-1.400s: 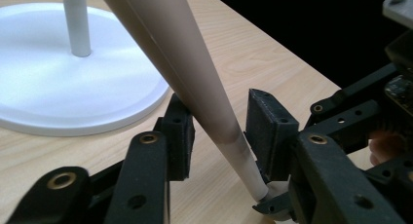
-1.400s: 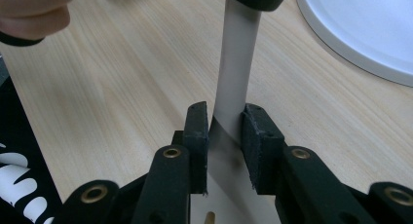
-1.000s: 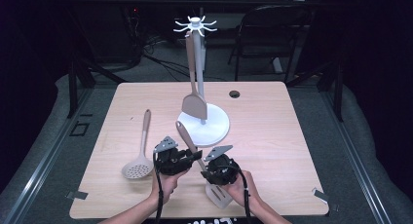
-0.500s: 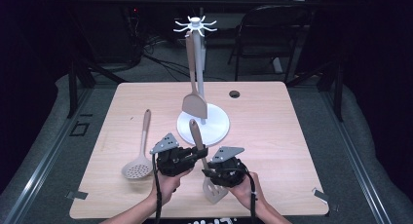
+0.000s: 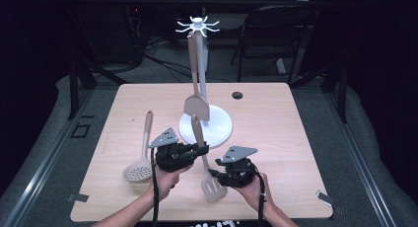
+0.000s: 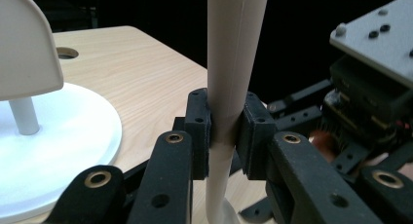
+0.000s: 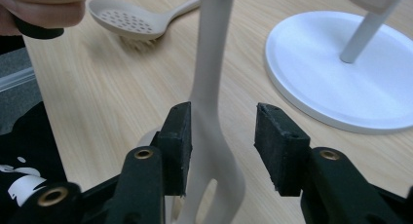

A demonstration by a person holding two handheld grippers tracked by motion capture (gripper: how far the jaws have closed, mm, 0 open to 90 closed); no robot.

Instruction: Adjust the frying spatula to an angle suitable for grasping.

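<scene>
**Watch the spatula as you let go**

The table [image 5: 276, 113] holds the white stand [image 5: 205, 128] in the middle of the high view. Your left gripper [image 5: 199, 149] pinches the slotted spatula [image 5: 213, 186] by its handle, low in the frame. Your right gripper [image 5: 213, 173] has just been opening, jaws spread beside the neck. With one grip left, it could swing or slip

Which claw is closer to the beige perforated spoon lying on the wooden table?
Left. The left claw is just right of the beige perforated spoon; the right claw sits farther right, beyond the slotted spatula.
</scene>
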